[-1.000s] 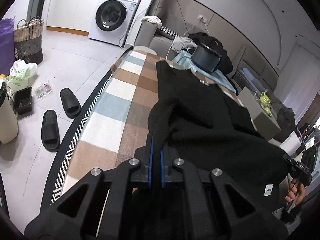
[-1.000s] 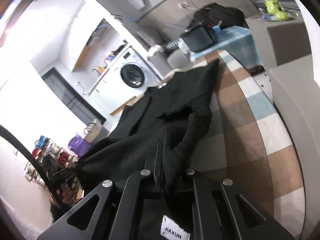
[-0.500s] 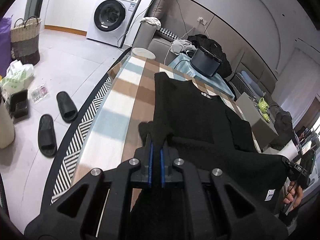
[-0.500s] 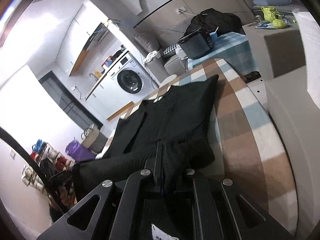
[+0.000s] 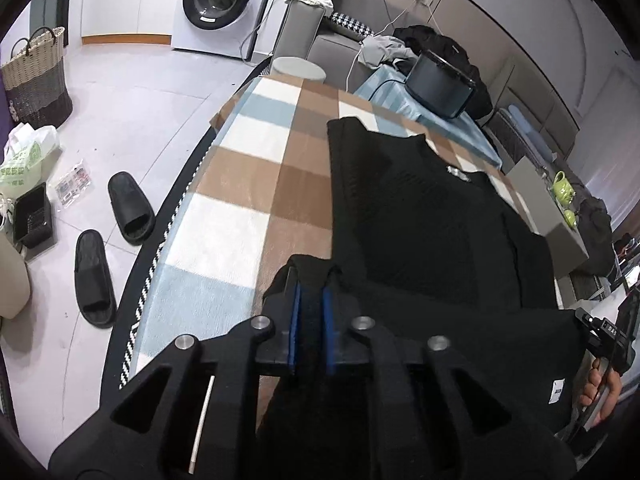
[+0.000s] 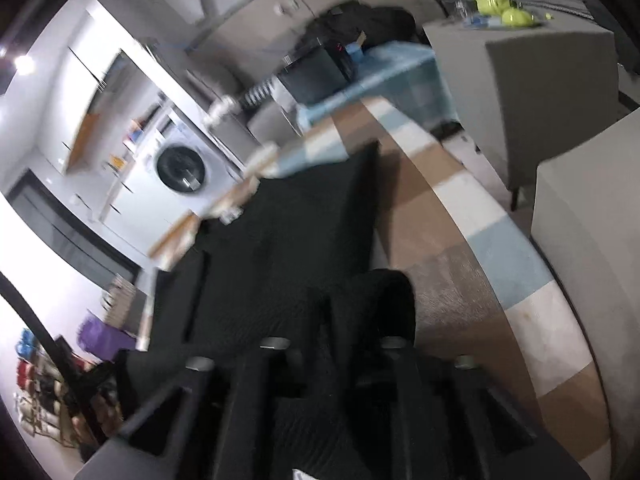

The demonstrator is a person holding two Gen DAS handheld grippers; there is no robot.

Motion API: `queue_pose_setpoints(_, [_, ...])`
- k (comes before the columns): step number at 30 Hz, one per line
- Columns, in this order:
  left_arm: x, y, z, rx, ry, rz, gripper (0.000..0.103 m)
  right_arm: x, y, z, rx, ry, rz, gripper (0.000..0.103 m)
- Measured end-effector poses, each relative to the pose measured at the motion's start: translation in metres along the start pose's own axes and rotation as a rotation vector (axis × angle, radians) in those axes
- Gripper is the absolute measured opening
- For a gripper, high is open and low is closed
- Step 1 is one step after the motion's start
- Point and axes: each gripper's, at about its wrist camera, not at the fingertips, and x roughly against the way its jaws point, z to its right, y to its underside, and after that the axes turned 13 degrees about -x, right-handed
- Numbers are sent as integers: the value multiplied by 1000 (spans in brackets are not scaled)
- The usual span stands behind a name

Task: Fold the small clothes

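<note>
A black knitted vest [image 5: 420,216] lies spread across a tabletop [image 5: 240,184] covered in a brown, white and pale-blue checked cloth, its near hem folded over towards the collar; the left gripper [image 5: 310,292], with blue-padded fingers [image 5: 295,320], stands at the near left corner of the fold, its jaws opening to a narrow gap with black fabric between the pads; the right gripper [image 6: 332,320], seen in a motion-blurred view, sits at the opposite corner of the hem, its jaws opening as well, with dark knit bunched between them; whether either pair of pads presses on the cloth cannot be told from the pictures. A person's hand [image 5: 604,390] shows at the right edge of the left wrist view, just beside a small white label [image 5: 557,391] on the garment's hem. Beyond the tabletop stand a white front-loading washing machine [image 5: 218,0] and a grey sofa [image 5: 320,36]; a pair of black slippers [image 5: 132,208] and a woven laundry basket [image 5: 36,76] rest on the pale tiled floor [image 5: 128,112].
</note>
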Motion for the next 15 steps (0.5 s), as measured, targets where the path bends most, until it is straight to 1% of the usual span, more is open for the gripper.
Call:
queue_pose_setpoints(1, [-1,3,-1,0,-10,-9,41,-1,1,3,3,13,-20,47])
queue_pose_setpoints(2, [0,9,-4,12,-24,-22,51,2,3,7,14,18,-39,47])
queue_pose_setpoints(3, [1,13,-6,28,-22,-21,64,6,7,10,25,19,-42,47])
queue_pose_setpoints(4, [1,17,-9,45,-6,-22,65,10,11,14,33,28,-41,51])
queue_pose_setpoints(5, [-1,21,-12,53,20,-43,65,14,14,18,39,38,-38,53])
queue_pose_setpoints(6, [-4,24,-12,54,28,-60,65,17,18,23,43,46,-32,54])
queue_pose_setpoints(9, [-15,26,-9,41,22,-82,65,8,20,33,34,54,-52,54])
queue_pose_setpoints(12, [-25,22,0,16,35,-100,63,-7,17,25,58,15,-68,54])
queue_pose_setpoints(14, [-29,20,7,-7,38,-96,54,-17,16,12,98,34,-55,50])
queue_pose_setpoints(15, [-32,20,11,-17,35,-97,45,-22,16,6,110,43,-62,42])
